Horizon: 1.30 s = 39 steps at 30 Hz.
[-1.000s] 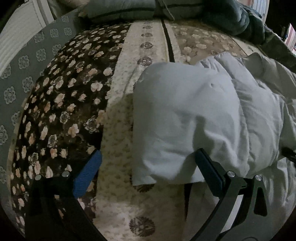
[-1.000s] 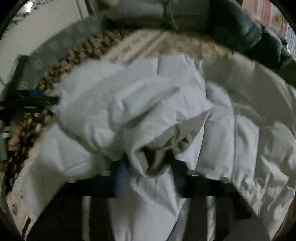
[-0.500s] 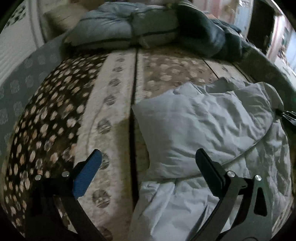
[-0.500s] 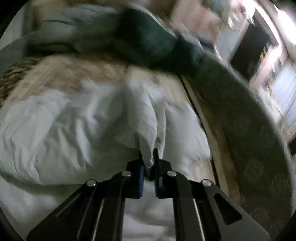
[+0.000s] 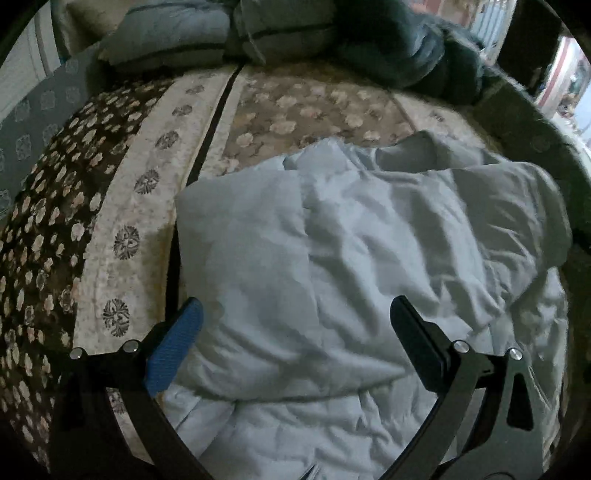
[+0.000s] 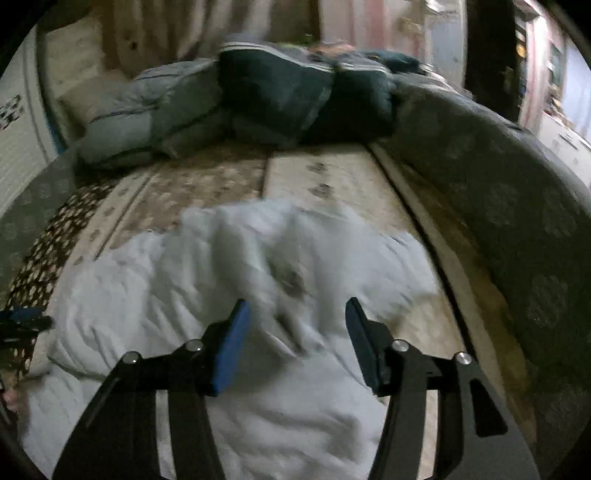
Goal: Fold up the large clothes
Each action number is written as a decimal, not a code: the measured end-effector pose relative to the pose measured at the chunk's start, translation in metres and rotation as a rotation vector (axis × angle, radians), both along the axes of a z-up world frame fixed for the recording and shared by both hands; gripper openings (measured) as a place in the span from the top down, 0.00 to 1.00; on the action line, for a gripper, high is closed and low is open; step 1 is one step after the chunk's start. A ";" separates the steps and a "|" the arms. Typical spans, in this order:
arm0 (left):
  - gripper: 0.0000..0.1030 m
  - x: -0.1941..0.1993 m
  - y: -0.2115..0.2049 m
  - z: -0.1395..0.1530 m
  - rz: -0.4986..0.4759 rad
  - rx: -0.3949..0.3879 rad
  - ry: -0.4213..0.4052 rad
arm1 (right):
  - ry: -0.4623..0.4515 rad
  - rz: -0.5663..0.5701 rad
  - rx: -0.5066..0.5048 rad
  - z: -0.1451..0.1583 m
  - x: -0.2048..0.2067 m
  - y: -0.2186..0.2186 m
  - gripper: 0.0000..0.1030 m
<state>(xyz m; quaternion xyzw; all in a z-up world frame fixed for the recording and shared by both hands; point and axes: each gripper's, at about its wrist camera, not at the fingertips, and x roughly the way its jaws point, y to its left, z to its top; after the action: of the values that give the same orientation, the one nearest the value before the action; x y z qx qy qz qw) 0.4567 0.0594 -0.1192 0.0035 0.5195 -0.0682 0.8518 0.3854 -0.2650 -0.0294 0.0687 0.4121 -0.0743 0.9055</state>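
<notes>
A large pale grey-white garment (image 5: 351, 266) lies crumpled and partly folded over itself on a patterned bed cover (image 5: 155, 177). My left gripper (image 5: 295, 325) hovers over its near left part, jaws wide open, nothing pinched. In the right wrist view the same garment (image 6: 229, 295) spreads below my right gripper (image 6: 295, 328). Its jaws are opening, and a blurred flap of cloth falls away in front of them; the pads do not press on it. The left gripper's tip (image 6: 22, 321) shows at the left edge.
Grey pillows (image 5: 166, 33) and a dark teal bundle of bedding (image 6: 303, 96) lie at the head of the bed. A grey patterned bolster (image 6: 517, 229) runs along the right side. A white wall (image 6: 18, 147) is on the left.
The right gripper let go of the fold of cloth it pinched, and its jaws now stand apart. The left gripper moved right, over the garment. The folded flap now lies broader across the garment.
</notes>
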 end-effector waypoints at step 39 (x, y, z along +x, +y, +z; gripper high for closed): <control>0.03 -0.026 0.016 -0.035 0.039 0.189 -0.058 | 0.143 -0.291 0.176 -0.141 0.058 -0.189 0.52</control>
<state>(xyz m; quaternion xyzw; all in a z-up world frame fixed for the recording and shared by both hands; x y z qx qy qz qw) 0.4309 0.0752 -0.1545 0.0757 0.4987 -0.0025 0.8635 0.4432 -0.4544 -0.1708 0.2013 0.4661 -0.1729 0.8440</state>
